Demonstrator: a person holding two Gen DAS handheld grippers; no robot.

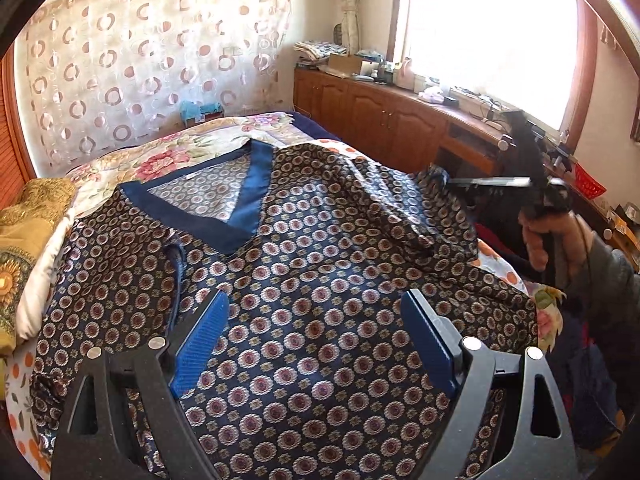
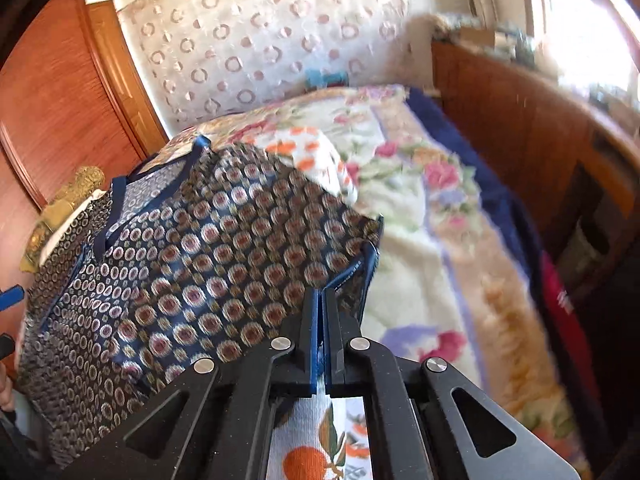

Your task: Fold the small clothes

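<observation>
A dark navy shirt (image 1: 320, 280) with a round medallion print and a blue V-neck band (image 1: 256, 184) lies spread on the bed, neck towards the far wall. My left gripper (image 1: 316, 304) hangs open just above the shirt's lower front, with nothing between its blue pads (image 1: 200, 340). In the right wrist view, my right gripper (image 2: 320, 296) is shut on the shirt's (image 2: 220, 240) right sleeve end, whose cuff edge shows at the fingertips. The left wrist view shows the right gripper (image 1: 448, 180) at the bed's right side, a hand (image 1: 552, 236) holding it, and the sleeve raised in a ridge towards it.
A floral blanket (image 2: 420, 220) and an orange-print cloth (image 2: 316, 152) cover the bed under the shirt. A yellow cushion (image 1: 28, 216) lies at the left edge. Wooden cabinets (image 1: 380, 116) with clutter run under the window on the right. A wooden door (image 2: 52, 100) stands left.
</observation>
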